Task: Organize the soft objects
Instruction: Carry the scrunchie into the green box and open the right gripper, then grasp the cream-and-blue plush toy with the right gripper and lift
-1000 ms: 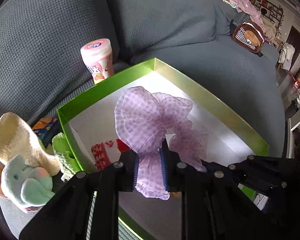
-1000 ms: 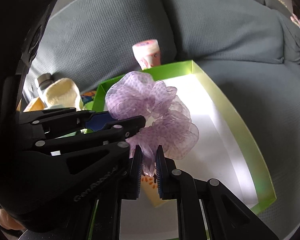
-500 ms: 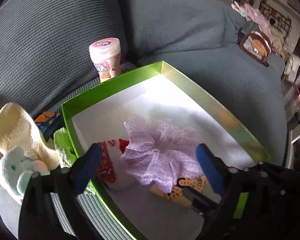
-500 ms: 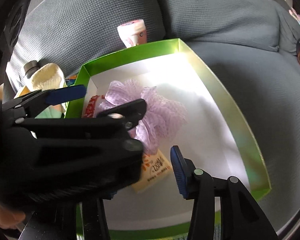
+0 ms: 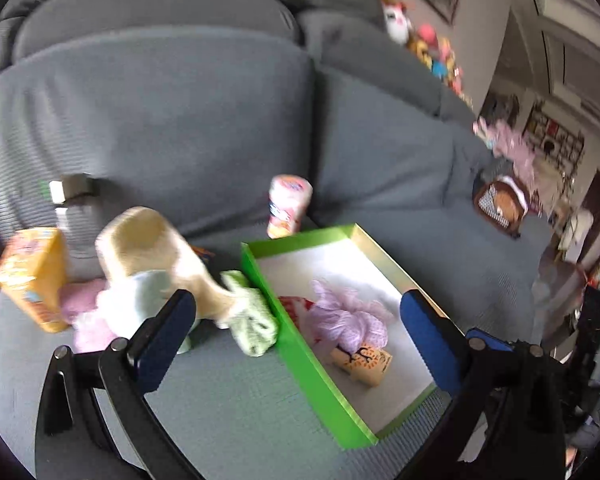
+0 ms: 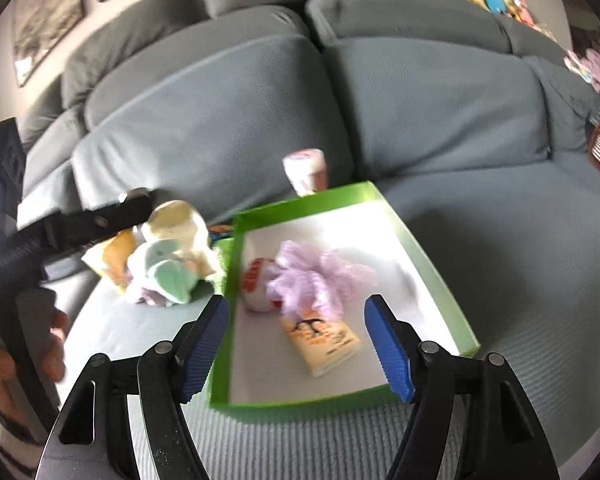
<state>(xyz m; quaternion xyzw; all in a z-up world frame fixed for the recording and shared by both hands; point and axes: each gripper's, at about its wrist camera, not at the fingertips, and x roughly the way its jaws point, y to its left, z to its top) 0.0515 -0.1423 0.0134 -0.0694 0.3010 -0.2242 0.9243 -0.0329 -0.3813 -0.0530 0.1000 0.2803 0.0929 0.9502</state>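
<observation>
now the purple scrunchie (image 6: 320,280) lies inside the green box (image 6: 432,256) on the sofa (image 6: 220,128), touching a small orange carton (image 6: 320,334). left gripper (image 5: 300,332) gapes wide, empty; right gripper (image 6: 300,344) is opening, gripping nothing.

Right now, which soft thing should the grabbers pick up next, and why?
Probably move the left gripper, open and empty, toward the fuzzy light-green cloth lying just outside the green cardboard box. The frilly purple scrunchie already sits inside.
</observation>
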